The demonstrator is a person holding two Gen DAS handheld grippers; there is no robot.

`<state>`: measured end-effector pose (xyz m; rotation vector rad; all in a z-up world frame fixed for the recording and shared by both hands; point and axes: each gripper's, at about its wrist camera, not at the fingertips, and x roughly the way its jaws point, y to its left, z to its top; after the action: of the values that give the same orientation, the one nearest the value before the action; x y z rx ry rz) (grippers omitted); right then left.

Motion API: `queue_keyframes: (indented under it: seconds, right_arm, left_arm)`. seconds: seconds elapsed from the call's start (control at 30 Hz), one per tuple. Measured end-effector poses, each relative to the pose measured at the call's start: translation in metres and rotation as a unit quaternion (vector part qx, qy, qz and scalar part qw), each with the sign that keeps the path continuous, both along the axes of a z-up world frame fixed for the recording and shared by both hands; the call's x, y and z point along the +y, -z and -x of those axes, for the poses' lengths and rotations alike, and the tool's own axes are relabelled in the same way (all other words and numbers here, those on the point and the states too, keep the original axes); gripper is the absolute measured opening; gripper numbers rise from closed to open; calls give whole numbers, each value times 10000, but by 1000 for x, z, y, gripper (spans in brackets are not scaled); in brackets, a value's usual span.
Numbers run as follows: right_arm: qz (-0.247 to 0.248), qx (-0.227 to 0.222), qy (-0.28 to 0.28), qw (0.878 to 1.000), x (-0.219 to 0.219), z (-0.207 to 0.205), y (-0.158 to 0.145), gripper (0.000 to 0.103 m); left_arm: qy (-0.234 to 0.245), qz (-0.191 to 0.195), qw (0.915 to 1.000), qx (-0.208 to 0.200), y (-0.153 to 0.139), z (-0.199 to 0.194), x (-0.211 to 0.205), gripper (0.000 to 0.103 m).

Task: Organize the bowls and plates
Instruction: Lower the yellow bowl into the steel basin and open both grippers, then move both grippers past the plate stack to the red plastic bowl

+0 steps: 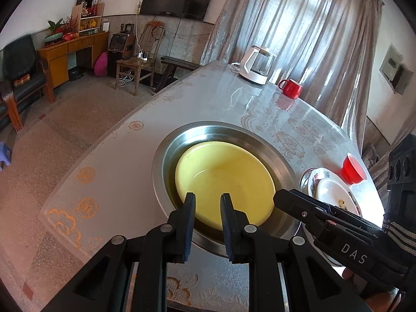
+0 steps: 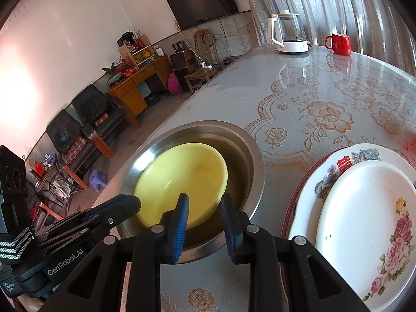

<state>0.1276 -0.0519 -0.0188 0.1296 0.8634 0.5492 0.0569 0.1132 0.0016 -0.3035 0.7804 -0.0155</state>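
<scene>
Yellow bowl (image 1: 225, 182) is sitting inside the steel basin (image 1: 166, 161) sunk into the table (image 1: 109, 161), and you are hovering both tools at its near rim. Your left gripper (image 1: 208, 199) is showing a gap between its pads with nothing in it, released. Your right gripper (image 2: 205, 200) is likewise parted over the bowl's edge, its pads not pressing on it. Stacked plates (image 2: 364, 221) are lying just right of the basin, on the lace cloth.
</scene>
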Motion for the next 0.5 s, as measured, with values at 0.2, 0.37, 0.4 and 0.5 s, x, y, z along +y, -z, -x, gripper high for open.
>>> queue_keyframes:
  seconds: [0.2,0.37,0.4,0.5]
  right_arm:
    - [-12,-55,34,10000,-2,4,-2,29]
    - [-29,-99,84,9999,-6,7,-4,30]
    - [-40,-104,96,9999,-6,7,-5,30]
    - [-65,-115,155,9998,-10,8,-6,31]
  left_arm:
    - [1,-54,10000,5,0,2,-3,21]
    - [37,-103,9999,-9,-1,6,-5,22]
    - [51,-109,9999,-11,-2,6,-6,22]
    - [103,-139,9998,-22,-3,7,-9,22]
